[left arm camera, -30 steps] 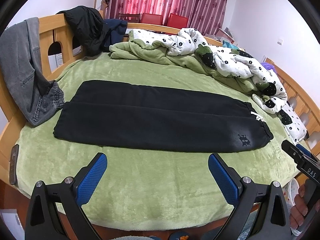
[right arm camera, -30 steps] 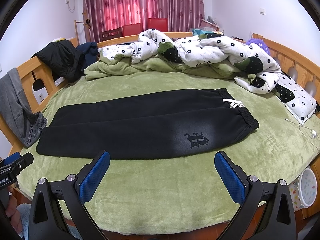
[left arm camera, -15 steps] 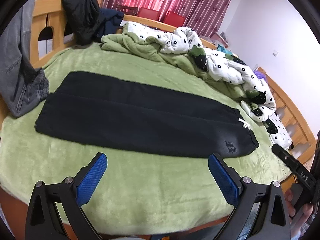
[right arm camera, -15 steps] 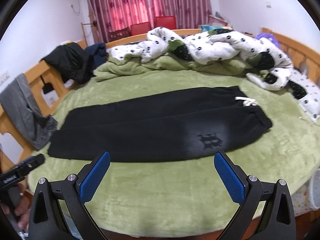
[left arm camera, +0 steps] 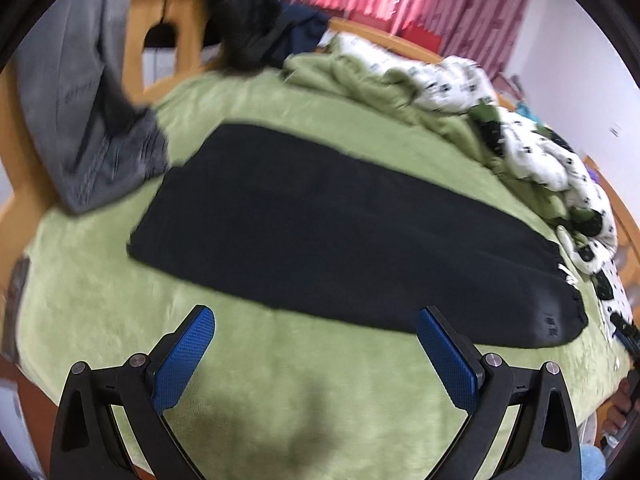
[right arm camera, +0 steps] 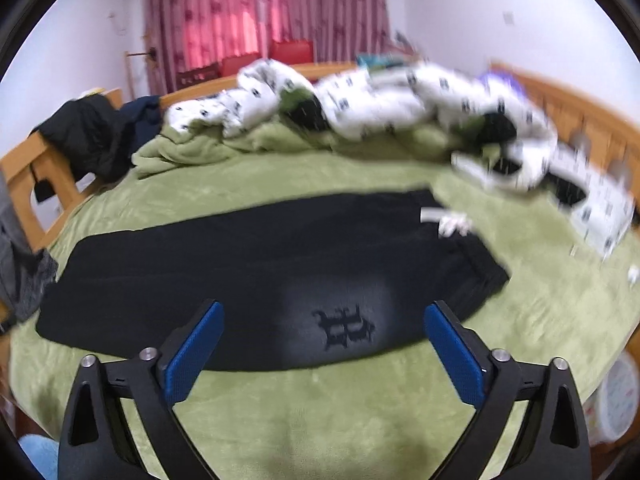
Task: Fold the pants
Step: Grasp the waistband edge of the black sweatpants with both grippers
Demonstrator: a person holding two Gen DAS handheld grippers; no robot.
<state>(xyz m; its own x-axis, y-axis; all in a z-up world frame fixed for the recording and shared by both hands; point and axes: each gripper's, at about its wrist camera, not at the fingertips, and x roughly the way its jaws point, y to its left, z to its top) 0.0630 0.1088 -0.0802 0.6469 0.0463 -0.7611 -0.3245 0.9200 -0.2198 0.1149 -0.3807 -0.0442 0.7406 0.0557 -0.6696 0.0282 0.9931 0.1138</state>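
Observation:
Black pants [left arm camera: 340, 232] lie flat across the green bed cover [left arm camera: 304, 408], legs side by side, cuffs to the left and waistband to the right. In the right wrist view the pants [right arm camera: 260, 264] show a dark emblem [right arm camera: 346, 326] and a white drawstring [right arm camera: 448, 220] at the waistband. My left gripper [left arm camera: 314, 320] hovers open over the near edge of the pants, toward the waist half. My right gripper [right arm camera: 323, 308] hangs over the emblem, its jaws closing a little but still wide. Nothing is pressed between either pair of pads. Both views are blurred.
Grey jeans [left arm camera: 80, 120] and a black jacket [left arm camera: 244, 20] hang on the wooden bed frame [right arm camera: 24, 172] at the left. A bunched green blanket and white patterned quilt [right arm camera: 400, 96] fill the far side. A white bucket [right arm camera: 616, 400] stands off the bed's right corner.
Both grippers have come forward and down toward the pants, which now look larger. The left view has rolled, tilting the pants. The right jaws have narrowed slightly.

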